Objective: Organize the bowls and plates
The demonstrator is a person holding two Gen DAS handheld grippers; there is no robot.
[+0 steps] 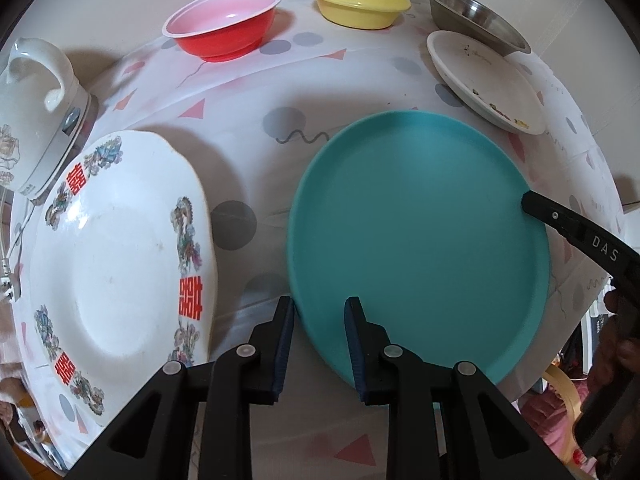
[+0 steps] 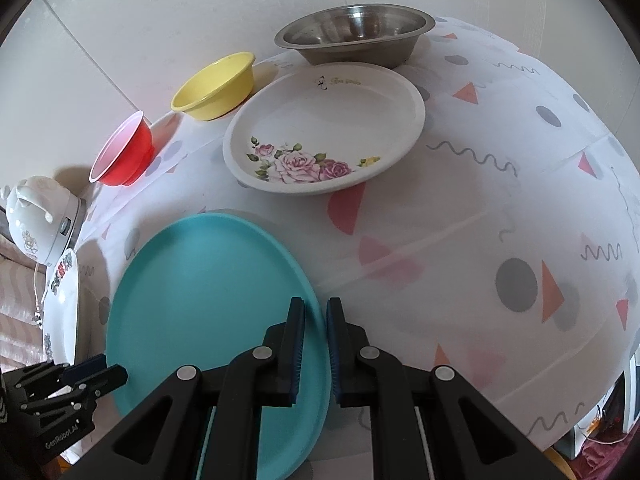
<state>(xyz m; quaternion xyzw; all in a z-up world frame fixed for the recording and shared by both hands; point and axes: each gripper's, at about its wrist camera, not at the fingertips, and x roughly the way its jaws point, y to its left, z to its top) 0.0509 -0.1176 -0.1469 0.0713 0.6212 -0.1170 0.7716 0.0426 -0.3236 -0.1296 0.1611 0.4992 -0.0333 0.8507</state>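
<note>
Clamped on the right-hand rim of the teal plate (image 2: 192, 308): right gripper (image 2: 316, 344), blue pads nearly together with the thin edge pinched between them, pointing steeply down. Straddling the opposite, left-hand rim of the same plate: left gripper (image 1: 320, 344), fingers a little apart, one pad outside the edge and one over the plate's face, contact not discernible, so no grip claimed there. Held or tipped slightly above the patterned tablecloth (image 2: 500, 208), judging by the shadow under the far edge; not certain.

Just left of the left fingers, near but apart from the teal plate: large white plate with red double-happiness characters (image 1: 120, 264). Beyond that, at the table's corner: white ceramic kettle (image 1: 36, 120). Ahead of the right fingers: white plate with pink roses (image 2: 324, 136), the likeliest stacking partner in judgement, closer to the right hand than the left. Along the far edge behind it: red bowl (image 1: 224, 20), yellow bowl (image 1: 360, 2), steel bowl (image 2: 356, 36), well apart from both grippers.

Decisive relation: teal plate spanning between the two grippers, its width running hand to hand, rose plate straight ahead.
</note>
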